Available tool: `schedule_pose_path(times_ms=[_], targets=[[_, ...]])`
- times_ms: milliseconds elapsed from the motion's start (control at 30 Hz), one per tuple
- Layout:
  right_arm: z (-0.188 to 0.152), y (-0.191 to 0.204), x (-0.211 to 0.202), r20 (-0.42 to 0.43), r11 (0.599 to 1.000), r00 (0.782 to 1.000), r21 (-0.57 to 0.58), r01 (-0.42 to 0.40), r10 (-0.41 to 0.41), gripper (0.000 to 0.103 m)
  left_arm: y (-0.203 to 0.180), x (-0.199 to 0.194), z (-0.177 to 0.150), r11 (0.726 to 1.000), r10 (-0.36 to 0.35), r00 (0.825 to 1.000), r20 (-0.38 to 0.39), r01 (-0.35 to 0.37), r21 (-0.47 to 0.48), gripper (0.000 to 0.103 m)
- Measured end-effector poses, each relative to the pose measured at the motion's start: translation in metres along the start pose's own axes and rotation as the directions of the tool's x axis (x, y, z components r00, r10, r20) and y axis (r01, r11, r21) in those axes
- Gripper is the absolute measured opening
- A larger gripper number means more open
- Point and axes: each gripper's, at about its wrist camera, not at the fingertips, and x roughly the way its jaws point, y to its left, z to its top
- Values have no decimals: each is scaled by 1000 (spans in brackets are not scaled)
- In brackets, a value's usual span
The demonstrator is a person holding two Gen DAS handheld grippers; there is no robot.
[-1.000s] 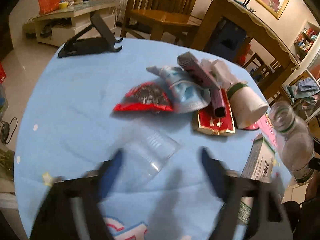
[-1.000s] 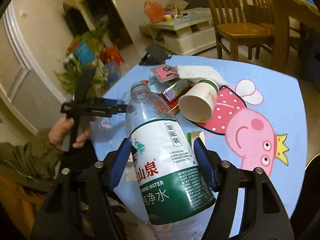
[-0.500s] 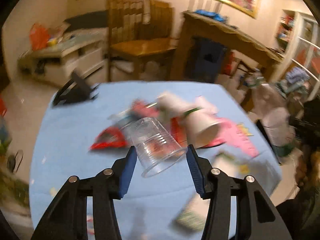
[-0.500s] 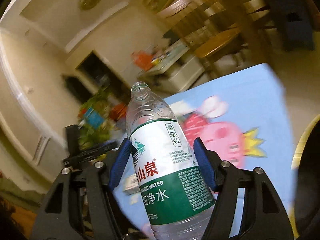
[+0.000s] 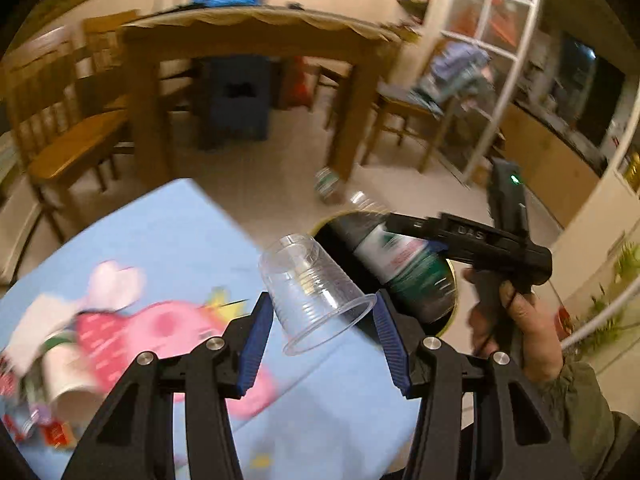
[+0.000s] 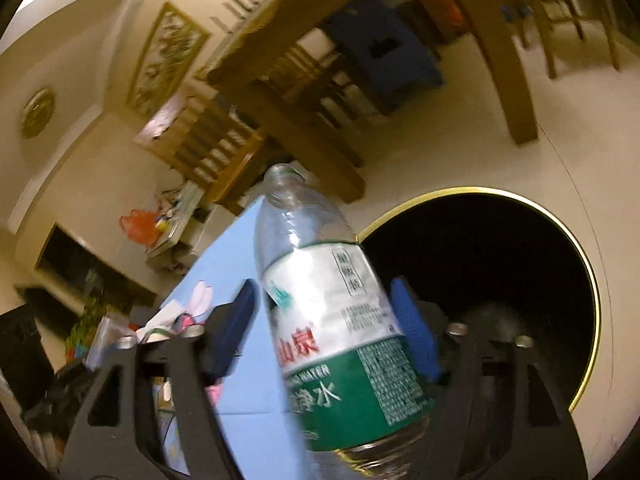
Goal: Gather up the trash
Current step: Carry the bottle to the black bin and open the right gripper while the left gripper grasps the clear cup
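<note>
While jaws open, bottle (image 6: pixel 336 320) between.

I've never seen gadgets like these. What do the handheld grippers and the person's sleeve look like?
Both grippers, left gripper and right gripper, are black angular frames with silver bolts and ribbed blue pads. The right has a pistol-style handle. The sleeve is olive green.
</note>
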Motion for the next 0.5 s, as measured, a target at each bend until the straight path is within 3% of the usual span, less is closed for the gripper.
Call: schedule_pose_path(times_ms=[133, 300, 400, 467, 500], targets=[[2, -21, -21, 88, 998, 994, 33, 58, -60, 98, -30, 43, 11, 998, -21, 998, -58, 24, 55, 50], [-4, -59, -65, 231, 982, 969, 184, 45, -88, 98, -50, 90, 19, 995, -32, 992, -122, 43, 89, 50], [-9, -69, -84, 266, 975, 959, 218, 40, -99, 98, -55, 112, 21, 994, -31, 988, -151, 46, 94, 51], [-4, -74, -88, 271, 976, 958, 214, 39, -98, 98, -56, 123, 20, 994, -27, 985, -168, 43, 96, 59], [-3, -71, -89, 271, 977, 957, 211, 41, -99, 98, -56, 126, 19, 995, -28, 984, -174, 44, 91, 71]])
